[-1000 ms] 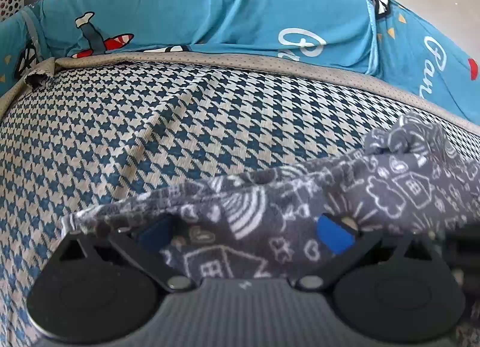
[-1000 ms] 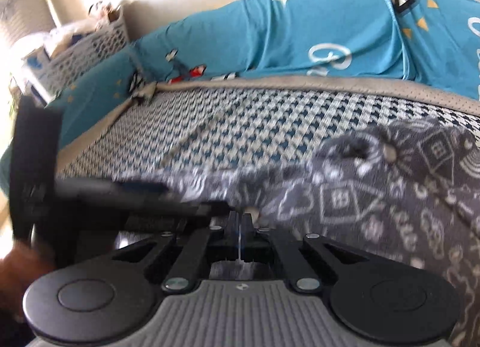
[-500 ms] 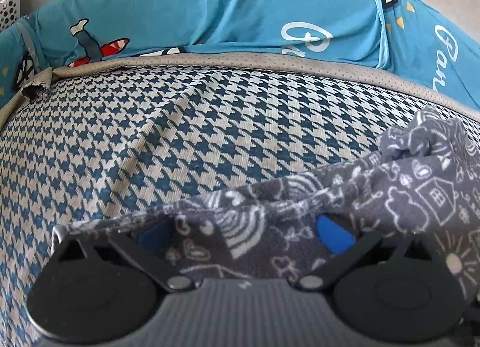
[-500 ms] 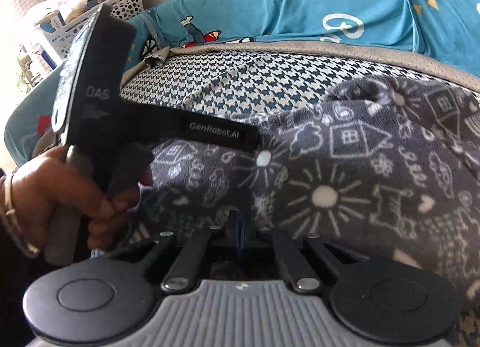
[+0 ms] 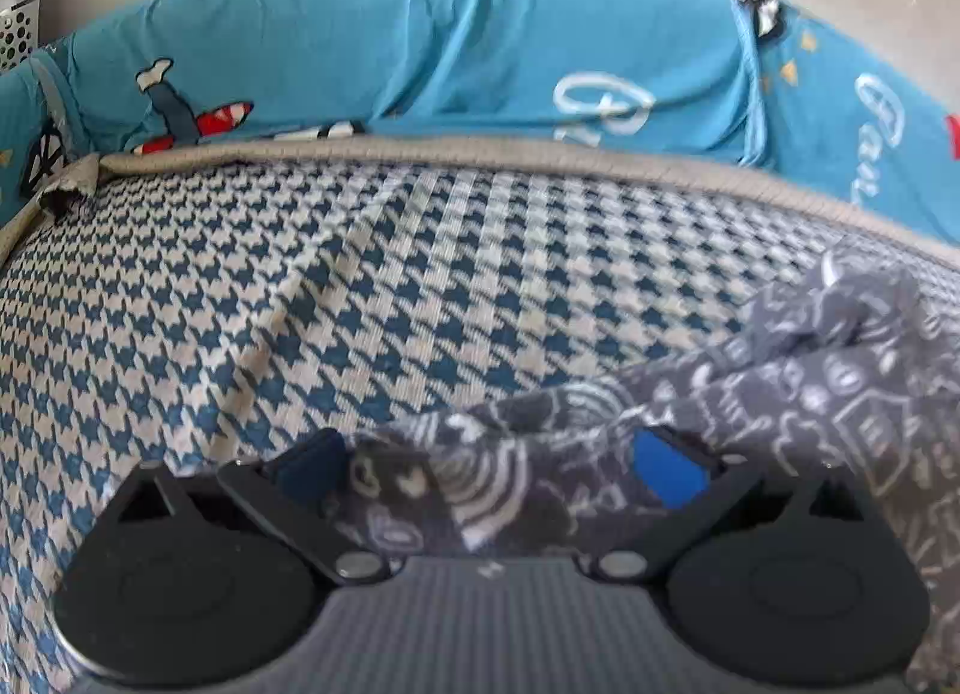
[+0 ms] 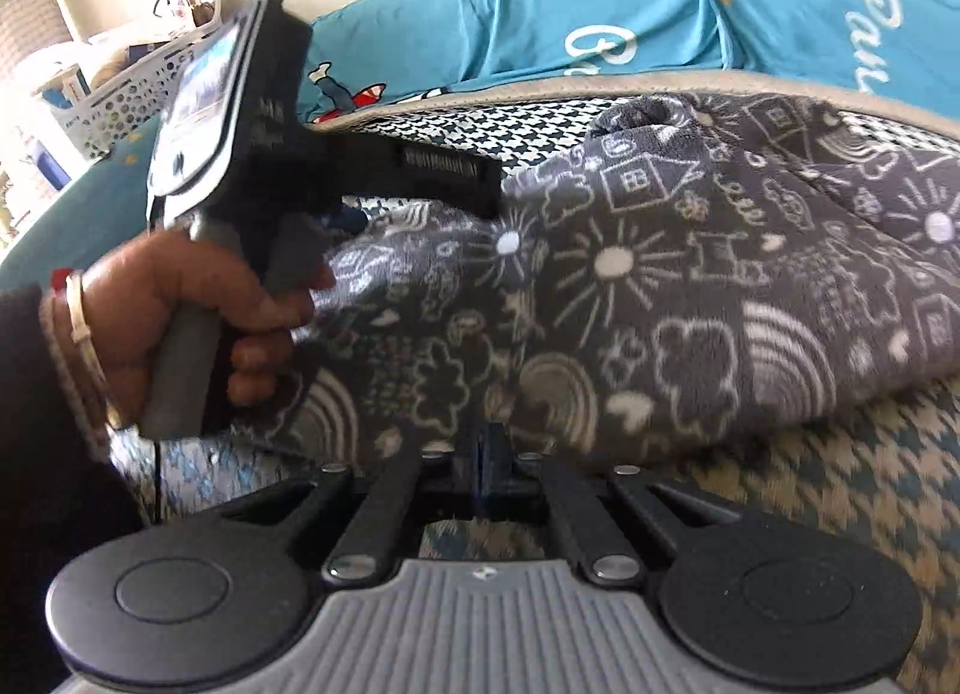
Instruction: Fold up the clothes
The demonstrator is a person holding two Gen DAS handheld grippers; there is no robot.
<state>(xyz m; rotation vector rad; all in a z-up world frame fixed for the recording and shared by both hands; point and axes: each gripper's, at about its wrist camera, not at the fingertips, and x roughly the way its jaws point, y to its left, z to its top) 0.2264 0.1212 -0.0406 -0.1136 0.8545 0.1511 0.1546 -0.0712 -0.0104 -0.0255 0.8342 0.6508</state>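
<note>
Right hand-held gripper point(image 6: 485, 457), bottom centre: fingers together, clamped on grey printed garment point(image 6: 690, 286). Left hand-held gripper point(image 5: 489, 466): fingers apart, fabric between. Garment mid-frame on houndstooth bed point(image 5: 300, 298). Judgement: keep edges aligned, tension even.

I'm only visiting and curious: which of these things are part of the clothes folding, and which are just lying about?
Part of the job:
grey doodle-print garment
left gripper, open around the cloth
right gripper, shut at the garment's edge
houndstooth cover it lies on

Just lying about:
blue cartoon bedding
white basket
</note>
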